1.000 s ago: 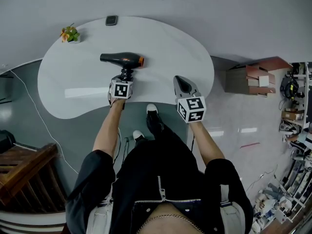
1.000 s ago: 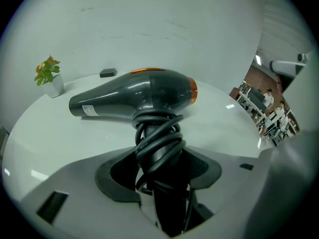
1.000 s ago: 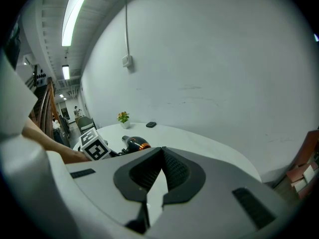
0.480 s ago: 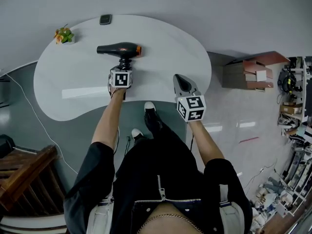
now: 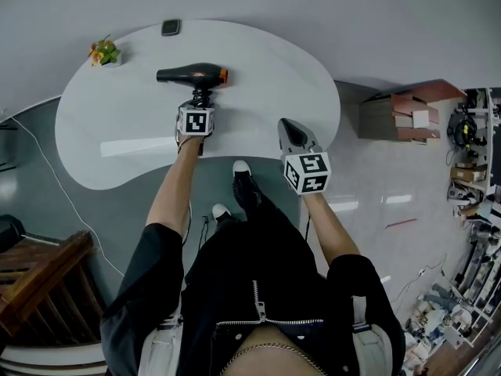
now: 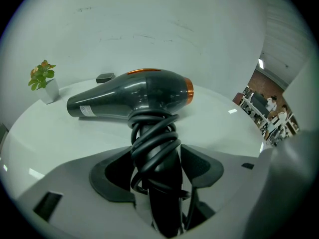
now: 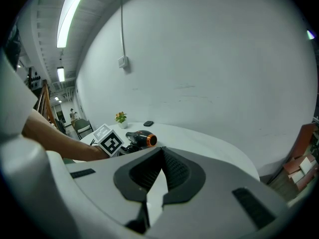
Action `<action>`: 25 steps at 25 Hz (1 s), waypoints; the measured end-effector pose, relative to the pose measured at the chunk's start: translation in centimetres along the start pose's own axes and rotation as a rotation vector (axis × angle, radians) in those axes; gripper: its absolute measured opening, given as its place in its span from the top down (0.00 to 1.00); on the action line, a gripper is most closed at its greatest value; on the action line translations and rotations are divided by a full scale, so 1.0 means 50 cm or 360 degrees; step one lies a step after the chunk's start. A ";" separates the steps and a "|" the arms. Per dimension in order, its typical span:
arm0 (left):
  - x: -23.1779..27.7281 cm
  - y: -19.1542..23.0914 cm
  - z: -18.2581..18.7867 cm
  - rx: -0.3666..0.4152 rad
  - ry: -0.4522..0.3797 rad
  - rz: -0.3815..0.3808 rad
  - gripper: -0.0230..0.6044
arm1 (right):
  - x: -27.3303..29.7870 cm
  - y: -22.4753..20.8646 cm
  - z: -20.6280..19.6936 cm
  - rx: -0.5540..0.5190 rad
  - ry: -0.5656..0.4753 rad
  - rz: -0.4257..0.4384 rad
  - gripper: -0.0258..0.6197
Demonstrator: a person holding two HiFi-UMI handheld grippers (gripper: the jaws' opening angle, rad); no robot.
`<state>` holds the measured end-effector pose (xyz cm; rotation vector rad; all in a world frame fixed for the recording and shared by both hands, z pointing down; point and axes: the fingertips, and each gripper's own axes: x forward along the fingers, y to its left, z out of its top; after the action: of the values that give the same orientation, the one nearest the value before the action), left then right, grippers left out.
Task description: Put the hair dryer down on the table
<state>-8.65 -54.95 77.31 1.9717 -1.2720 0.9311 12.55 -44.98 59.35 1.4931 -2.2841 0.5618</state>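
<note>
The black hair dryer (image 5: 192, 75) with an orange ring lies on the white table (image 5: 274, 69), its nozzle pointing left. Its handle, wound with black cord (image 6: 152, 143), points back between the jaws of my left gripper (image 5: 202, 100). Those jaws are opening: the handle is still between the pads, which stand close beside it without pressing. In the left gripper view the dryer body (image 6: 134, 93) rests on the tabletop just ahead of the left gripper (image 6: 159, 163). My right gripper (image 5: 291, 131) hovers at the table's near edge, shut and empty, its pads (image 7: 172, 168) meeting at the tip.
A small potted plant (image 5: 103, 53) and a dark phone (image 5: 170, 27) sit at the table's far left edge. Cardboard boxes (image 5: 407, 120) stand on the floor to the right. A wooden stair (image 5: 39, 272) is at the lower left. The person's feet are under the near edge.
The left gripper has carried the dryer a little farther onto the table, where its body now rests. The right gripper has stayed where it was.
</note>
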 end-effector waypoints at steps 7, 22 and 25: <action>-0.032 -0.008 -0.035 -0.0043 0.0048 0.0004 0.48 | -0.025 0.002 -0.006 0.0012 -0.0011 0.0004 0.95; -0.184 -0.010 -0.073 -0.0119 -0.0169 -0.0097 0.63 | -0.056 0.106 0.009 -0.0005 -0.0079 0.0113 0.95; -0.220 -0.009 -0.091 -0.0108 -0.0190 -0.0106 0.77 | -0.064 0.135 0.013 -0.0008 -0.0104 0.0137 0.95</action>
<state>-12.49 -45.67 70.88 2.0290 -1.2773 0.7386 7.50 -40.37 56.32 1.4362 -2.4075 0.5384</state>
